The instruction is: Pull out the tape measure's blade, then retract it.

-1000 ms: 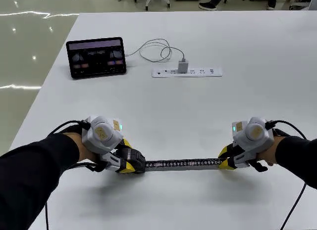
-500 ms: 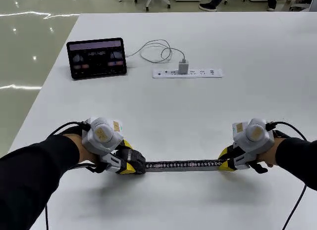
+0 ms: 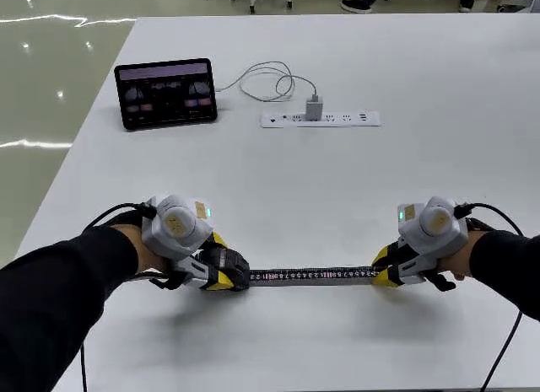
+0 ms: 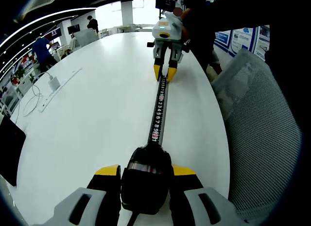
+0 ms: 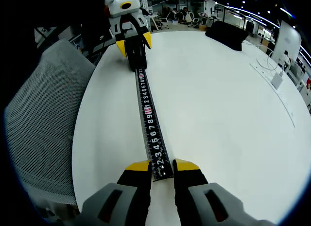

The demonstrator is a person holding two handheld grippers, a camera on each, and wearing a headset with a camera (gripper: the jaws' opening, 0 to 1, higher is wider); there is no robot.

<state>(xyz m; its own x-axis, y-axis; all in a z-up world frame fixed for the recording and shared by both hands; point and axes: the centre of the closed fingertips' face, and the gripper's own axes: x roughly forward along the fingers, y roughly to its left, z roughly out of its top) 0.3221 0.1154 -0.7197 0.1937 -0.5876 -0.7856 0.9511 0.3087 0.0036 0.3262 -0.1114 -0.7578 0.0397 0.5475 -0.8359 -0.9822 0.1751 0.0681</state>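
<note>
The left tongs [image 4: 146, 170] are clenched on the black tape measure case [image 4: 146, 187], low in the centre of the left gripper view. The right tongs [image 5: 162, 167] are pinched on the free end of the blade [image 5: 147, 109], at the bottom centre of the right gripper view. Between them the blade runs flat along the lower middle of the head view, resting on the white worktop [image 3: 354, 181].

The thin tip looks like the weak point. If the right pinch slackens, the spring would likely whip the blade back toward the case and jolt it. The case is rounded and held only by its sides, so a sideways tug could twist it loose. Bringing the hands together faster than the blade feeds in could buckle it.
</note>
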